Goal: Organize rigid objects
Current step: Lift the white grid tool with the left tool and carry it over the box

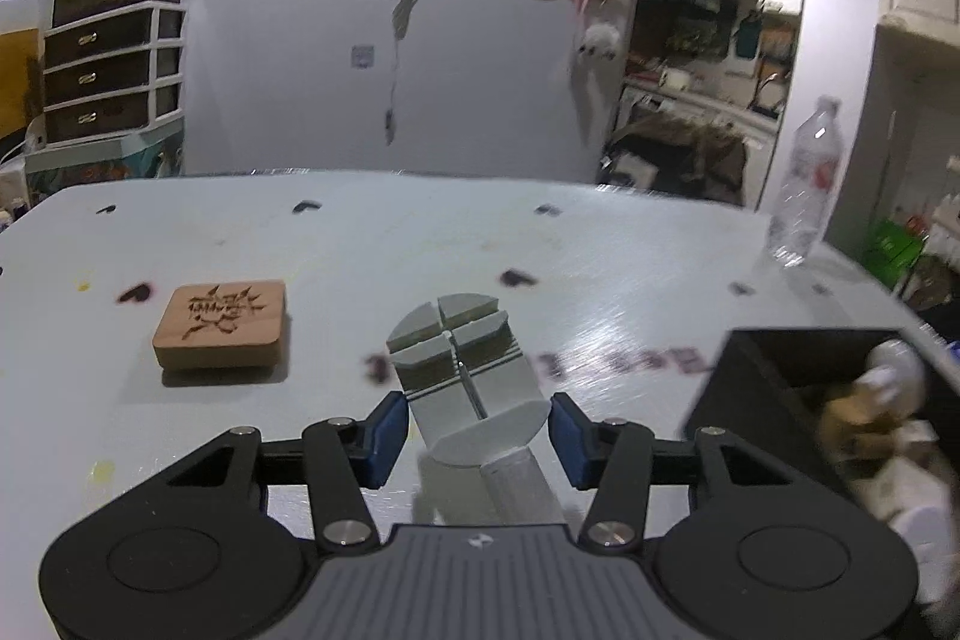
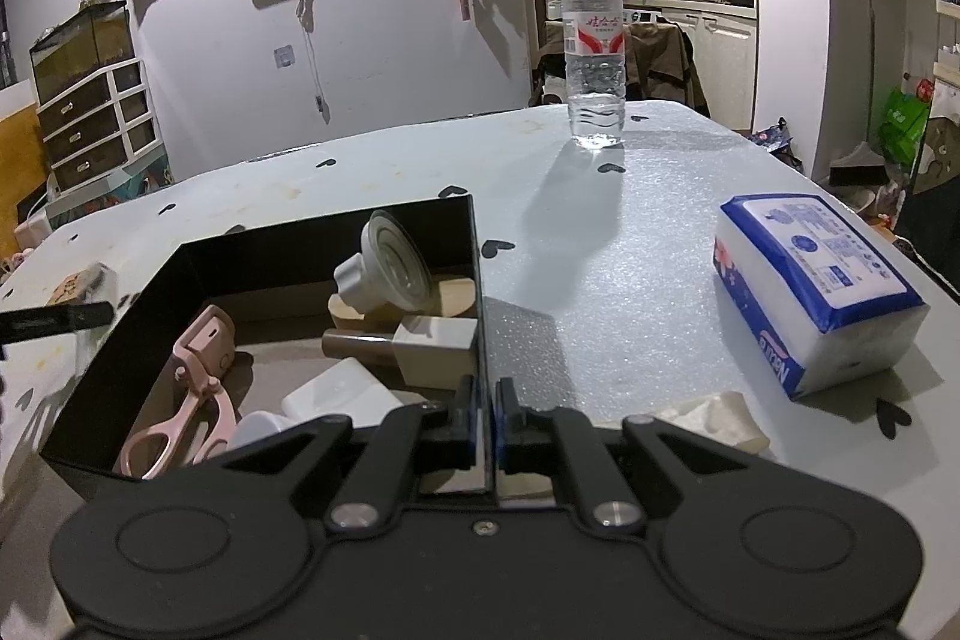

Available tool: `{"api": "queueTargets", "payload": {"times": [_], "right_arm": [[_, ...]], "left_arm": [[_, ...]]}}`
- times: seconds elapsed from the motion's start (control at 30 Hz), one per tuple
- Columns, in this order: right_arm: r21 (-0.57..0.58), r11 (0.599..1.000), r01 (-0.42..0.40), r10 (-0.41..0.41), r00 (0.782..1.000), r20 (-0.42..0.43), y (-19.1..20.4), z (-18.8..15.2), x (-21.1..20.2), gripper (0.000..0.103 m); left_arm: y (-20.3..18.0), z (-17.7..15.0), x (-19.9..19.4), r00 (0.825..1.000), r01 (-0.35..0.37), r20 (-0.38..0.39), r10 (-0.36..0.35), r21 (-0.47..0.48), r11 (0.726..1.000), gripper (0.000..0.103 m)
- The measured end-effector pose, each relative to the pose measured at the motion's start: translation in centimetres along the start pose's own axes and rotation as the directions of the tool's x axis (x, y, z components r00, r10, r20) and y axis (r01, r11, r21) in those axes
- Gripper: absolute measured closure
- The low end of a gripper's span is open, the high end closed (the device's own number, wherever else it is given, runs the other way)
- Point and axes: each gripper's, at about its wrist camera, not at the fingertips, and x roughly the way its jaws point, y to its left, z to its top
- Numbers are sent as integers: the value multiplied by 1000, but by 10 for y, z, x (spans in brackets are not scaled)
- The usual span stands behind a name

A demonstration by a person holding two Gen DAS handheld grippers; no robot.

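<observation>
The left gripper [image 1: 478,430] jaws clamp a grey slotted holder [image 1: 462,370], pointing toward 12 o'clock. The right gripper [image 2: 485,415] jaws pinch the black box [image 2: 477,280] wall.

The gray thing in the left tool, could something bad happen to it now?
It might. The left tool grips the gray thing only near its rounded end, so the long front part could tip and slip out. The black box is already crowded with the pink scissors and a white plug, so it could land on them. The right tool pinches the box's thin wall; a bump could tilt the box.
</observation>
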Motion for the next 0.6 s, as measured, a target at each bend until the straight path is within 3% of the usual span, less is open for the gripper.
{"api": "queueTargets", "payload": {"times": [0.13, 0.23, 0.3, 0.43, 0.5, 0.6], "right_arm": [[-1, 1000, 1, -1, 1000, 0, 0, 0, 0, 97], [0, 1000, 1, -1, 1000, 0, 0, 0, 0, 97], [3, 1000, 0, 0, 1000, 2, -1, 0, 0, 97], [4, 1000, -2, 2, 1000, 3, -2, -1, 0, 97], [4, 1000, -3, 3, 1000, 3, -2, -1, 0, 97], [4, 1000, -3, 3, 1000, 5, -2, -1, 0, 97]], "left_arm": [[-15, 12, -22, 996, 85, 31, -85, -9, 996, 51], [-35, 22, -35, 983, 179, 48, -179, 16, 984, 51], [-51, 26, -42, 967, 248, 49, -249, 24, 968, 51], [-90, 26, -45, 918, 396, 1, -396, 58, 917, 51], [-108, 24, -40, 906, 423, -25, -422, 81, 903, 51], [-125, 22, -25, 910, 415, -55, -411, 90, 905, 51]]}}
